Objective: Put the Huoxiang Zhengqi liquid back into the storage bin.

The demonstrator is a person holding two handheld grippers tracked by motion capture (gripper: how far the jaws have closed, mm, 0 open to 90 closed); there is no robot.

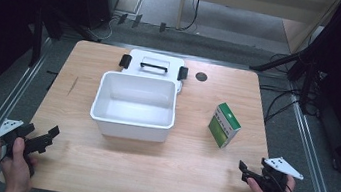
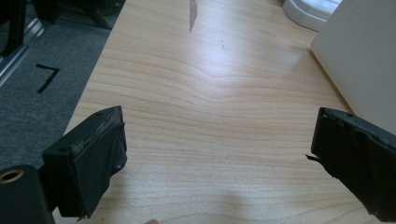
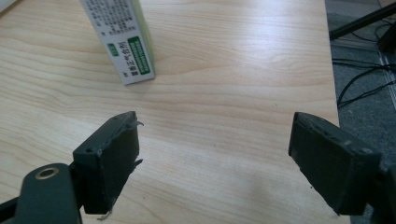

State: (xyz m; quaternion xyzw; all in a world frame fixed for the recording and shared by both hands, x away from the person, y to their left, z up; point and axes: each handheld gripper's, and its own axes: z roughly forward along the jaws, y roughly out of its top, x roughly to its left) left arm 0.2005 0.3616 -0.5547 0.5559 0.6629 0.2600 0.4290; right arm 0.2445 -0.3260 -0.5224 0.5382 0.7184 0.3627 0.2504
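Looking down, I saw the wooden surface (image 1: 147, 173) carrying a white bin (image 1: 134, 106) at its middle, open and upright, its lid (image 1: 154, 65) lying flat just behind it. Right of the bin, apart from it, a green and white box (image 1: 224, 125) stood upright. My left tool (image 1: 46, 139) sat near-left of the bin, jaws spread and holding nothing; my right tool (image 1: 246, 172) sat near-right, jaws likewise spread.

A white plastic storage box (image 1: 134, 106) is sitting open and empty at the middle of the wooden table (image 1: 188, 169), its lid (image 1: 154, 66) with black latches lying flat behind it. A green-and-white carton (image 1: 224, 125) is standing upright to its right.
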